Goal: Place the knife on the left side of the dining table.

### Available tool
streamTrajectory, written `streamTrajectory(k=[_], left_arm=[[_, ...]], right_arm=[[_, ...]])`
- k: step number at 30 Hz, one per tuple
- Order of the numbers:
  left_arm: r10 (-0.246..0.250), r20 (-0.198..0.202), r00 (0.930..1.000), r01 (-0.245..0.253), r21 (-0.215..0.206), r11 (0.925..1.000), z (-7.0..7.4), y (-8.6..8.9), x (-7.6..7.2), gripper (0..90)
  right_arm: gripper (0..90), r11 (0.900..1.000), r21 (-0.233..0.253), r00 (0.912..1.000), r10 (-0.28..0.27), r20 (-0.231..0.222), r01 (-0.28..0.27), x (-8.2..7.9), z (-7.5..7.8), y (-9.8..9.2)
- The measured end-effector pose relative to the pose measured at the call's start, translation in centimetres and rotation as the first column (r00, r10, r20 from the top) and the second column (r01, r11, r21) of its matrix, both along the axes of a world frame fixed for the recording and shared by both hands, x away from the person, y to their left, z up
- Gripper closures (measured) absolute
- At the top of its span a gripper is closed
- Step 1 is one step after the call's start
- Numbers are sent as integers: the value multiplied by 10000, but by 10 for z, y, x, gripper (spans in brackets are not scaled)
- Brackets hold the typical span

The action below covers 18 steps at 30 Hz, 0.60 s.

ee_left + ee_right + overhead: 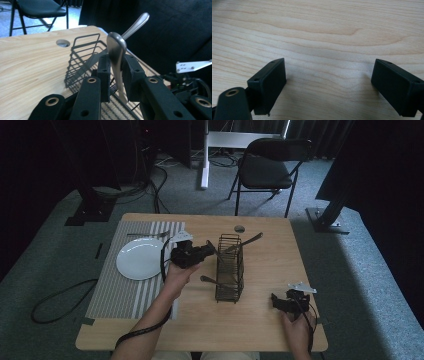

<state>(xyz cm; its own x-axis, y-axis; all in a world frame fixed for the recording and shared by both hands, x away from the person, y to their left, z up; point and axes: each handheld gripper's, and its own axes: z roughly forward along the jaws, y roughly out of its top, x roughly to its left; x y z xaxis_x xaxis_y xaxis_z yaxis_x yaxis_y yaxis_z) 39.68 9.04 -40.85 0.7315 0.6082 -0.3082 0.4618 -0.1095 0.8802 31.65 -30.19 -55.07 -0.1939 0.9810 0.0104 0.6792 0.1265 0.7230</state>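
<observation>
The left gripper, reaching toward three o'clock, clamps an upright spoon handle over the wire basket; the right gripper rests wide open.

Bare tabletop lies open between the wire cutlery basket and the right claw. Left of the basket, the white plate and a slanting utensil handle narrow the way.

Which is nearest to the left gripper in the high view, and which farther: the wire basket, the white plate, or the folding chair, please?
From the left gripper:
1. Wire basket, just beside it toward the table's middle, a utensil's handle between the jaws.
2. White plate, a little farther, on the striped mat at the other side.
3. Folding chair, farthest, on the floor beyond the table's far edge.
</observation>
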Motion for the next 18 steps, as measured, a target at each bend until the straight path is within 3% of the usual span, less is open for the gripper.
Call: streamTrajectory(k=[1,8,9,10,16,18], left_arm=[[-181,-213,9996,173,-353,9992,1,-2,0,784],[-259,59,9996,259,141,9996,11,-16,2,761],[-126,97,9999,122,469,9988,14,-19,5,732],[-168,216,9996,157,529,9985,15,-20,6,734],[-444,432,9981,433,252,9987,14,-29,11,777],[-735,697,9949,731,84,9973,13,-33,10,776]], right_arm=[[116,10000,-7,10000,4,6,-4,0,0,0],[116,10000,-15,10000,7,11,-7,0,0,0],[116,10000,-14,10000,7,12,-7,0,0,0],[116,10000,-18,10000,10,12,-10,0,0,0],[116,10000,-24,10000,17,9,-17,0,0,0],[116,10000,-24,10000,17,9,-17,0,0,0]])
